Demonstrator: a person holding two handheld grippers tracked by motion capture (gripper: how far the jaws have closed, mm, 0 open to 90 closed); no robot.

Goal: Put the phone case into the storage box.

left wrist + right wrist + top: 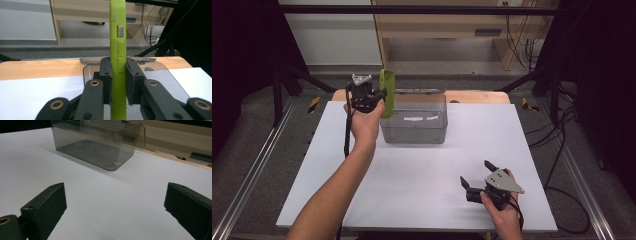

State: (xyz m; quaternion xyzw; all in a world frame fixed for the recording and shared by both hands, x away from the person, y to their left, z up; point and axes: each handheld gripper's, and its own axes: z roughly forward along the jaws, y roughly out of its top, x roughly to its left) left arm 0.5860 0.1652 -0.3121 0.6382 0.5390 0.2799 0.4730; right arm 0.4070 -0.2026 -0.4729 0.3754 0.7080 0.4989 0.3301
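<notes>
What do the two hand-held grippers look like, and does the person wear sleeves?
Both are black, with two blocky jaws on linked arms. The left gripper has brass-coloured pivot rings, seen in its own view, and a black cable trailing along the forearm. The right gripper carries a grey three-cornered plate with small holes and a black cable near the wrist. The forearms are bare: no sleeves or gloves are visible.

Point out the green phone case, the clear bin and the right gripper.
green phone case [118,37]: left gripper view, side edge near the cutout.
clear bin [414,132]: high view, its front wall.
right gripper [476,176]: high view, gap between its open jaw tips.
</notes>
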